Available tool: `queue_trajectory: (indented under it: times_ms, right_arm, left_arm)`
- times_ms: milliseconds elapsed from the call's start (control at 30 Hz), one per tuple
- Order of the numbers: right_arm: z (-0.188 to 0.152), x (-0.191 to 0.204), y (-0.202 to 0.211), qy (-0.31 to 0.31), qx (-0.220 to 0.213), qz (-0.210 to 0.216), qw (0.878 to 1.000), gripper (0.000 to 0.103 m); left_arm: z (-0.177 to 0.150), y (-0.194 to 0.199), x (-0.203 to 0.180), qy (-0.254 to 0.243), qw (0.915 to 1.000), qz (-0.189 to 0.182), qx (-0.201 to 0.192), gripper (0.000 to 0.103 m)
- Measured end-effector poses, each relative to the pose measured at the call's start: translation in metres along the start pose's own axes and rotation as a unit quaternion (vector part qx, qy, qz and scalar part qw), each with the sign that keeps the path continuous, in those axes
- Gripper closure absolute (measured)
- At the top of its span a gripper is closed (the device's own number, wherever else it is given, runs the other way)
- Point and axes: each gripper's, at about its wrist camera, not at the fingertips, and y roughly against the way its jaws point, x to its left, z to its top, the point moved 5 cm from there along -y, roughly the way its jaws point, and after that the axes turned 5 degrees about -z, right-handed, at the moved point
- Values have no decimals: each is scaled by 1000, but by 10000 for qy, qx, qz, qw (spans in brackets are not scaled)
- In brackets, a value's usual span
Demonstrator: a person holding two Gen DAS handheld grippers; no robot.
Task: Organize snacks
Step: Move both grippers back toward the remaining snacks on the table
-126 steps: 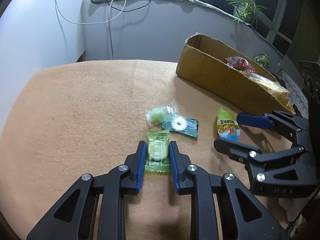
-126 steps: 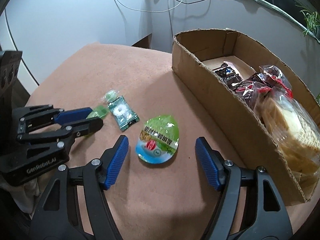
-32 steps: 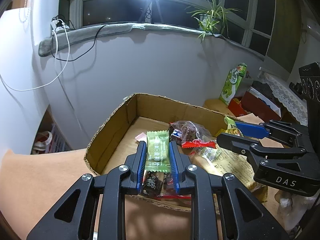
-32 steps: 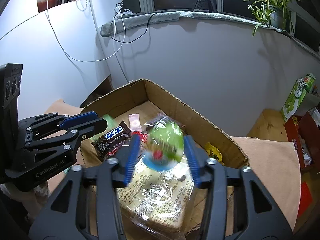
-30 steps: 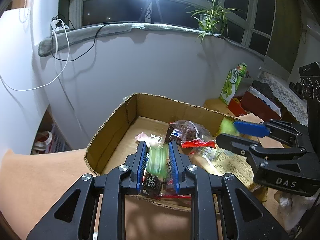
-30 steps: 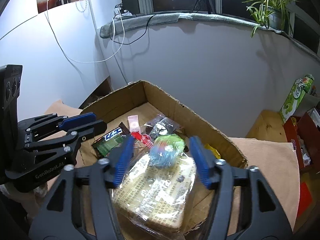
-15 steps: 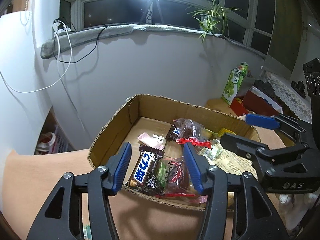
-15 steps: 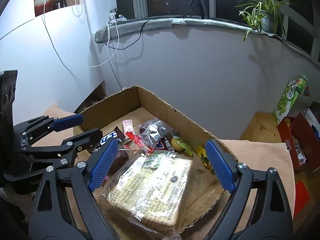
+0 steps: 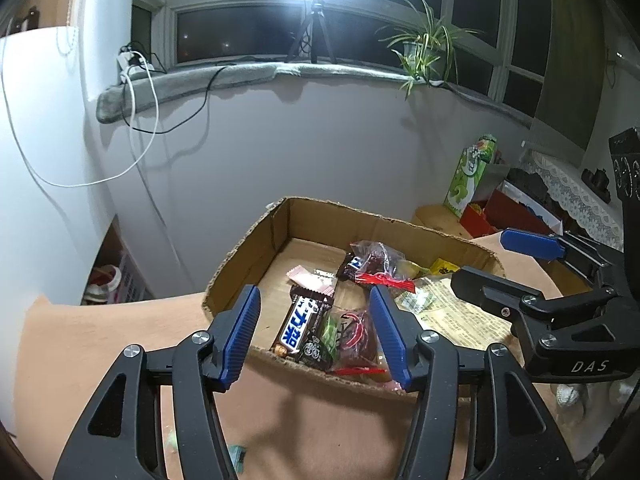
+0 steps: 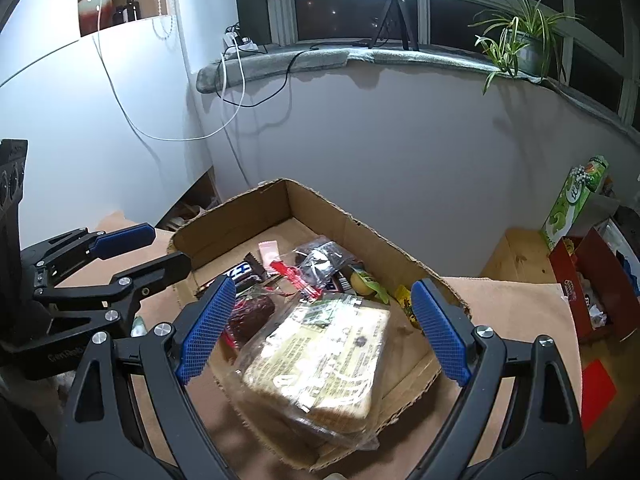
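— What's nearest?

— The left gripper point(image 9: 316, 332), blue-padded jaws opening with nothing between them, and the right gripper point(image 10: 320, 328), spread wide and empty. Both hang over the near end of the open brown cardboard box point(image 9: 240, 256).

— And the snacks?

— In the box: a clear-wrapped block of tan crackers point(image 10: 320, 360) nearest, a dark chocolate bar with blue-and-white lettering point(image 9: 298, 326) beside it, then a small pink sachet point(image 9: 310, 278). The box sits on the peach tablecloth point(image 9: 80, 344).

— Behind?

— A spider plant in a pot point(image 10: 520, 48) on the sill.
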Motion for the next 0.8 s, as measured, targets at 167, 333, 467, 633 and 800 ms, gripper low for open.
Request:
queue_trajectory:
  times_ms: [167,333,467,633,800]
  right_arm:
    - [0,8,13,51,-60,33,10000,11]
    - [-2,21,24,124,-117,97,9998,11]
    - [-4,32,29,216,-135,163,9995,11]
    - [-8,45,32,309,-127,249,9991,11]
    - [-12,63,36,461,-116,381,9981,11]
  left_arm:
    - [-1,14,2,32,10000,27,-88,43]
    - [-5,28,6,43,9999,80,-130,43]
    - [-9,39,12,114,9997,126,-169,43]
    - [-15,53,27,244,9993,165,-219,43]
    - [-23,67,46,403,9985,258,-249,43]
